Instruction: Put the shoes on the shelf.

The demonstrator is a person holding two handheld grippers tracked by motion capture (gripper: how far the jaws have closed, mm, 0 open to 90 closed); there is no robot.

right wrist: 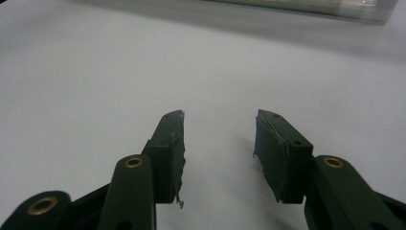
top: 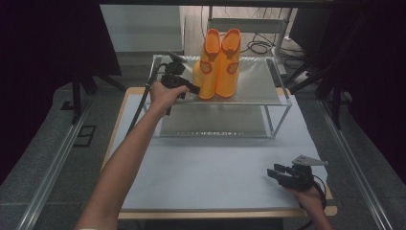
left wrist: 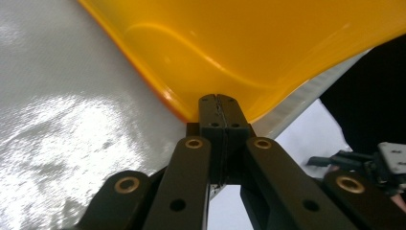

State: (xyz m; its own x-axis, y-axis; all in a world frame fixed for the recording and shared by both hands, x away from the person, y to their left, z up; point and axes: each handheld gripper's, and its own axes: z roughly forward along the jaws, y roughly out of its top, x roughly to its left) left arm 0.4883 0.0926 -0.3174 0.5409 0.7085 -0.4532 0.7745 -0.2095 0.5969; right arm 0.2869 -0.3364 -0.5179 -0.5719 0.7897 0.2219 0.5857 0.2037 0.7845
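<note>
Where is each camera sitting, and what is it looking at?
High view: above the table, looking down at the orange boots on the metal rack; both forearms show.
Left gripper view: on the left gripper, jaws shut, facing a boot.
Right gripper view: on the right gripper, jaws open, facing the bare table.
Shared: boots, high and left views.

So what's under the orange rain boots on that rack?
The orange rain boots stand on the top shelf of a metal rack. Below it is a lower shelf, bare where visible. The left gripper, jaws shut, meets the left boot's toe; the soles are hidden.
</note>
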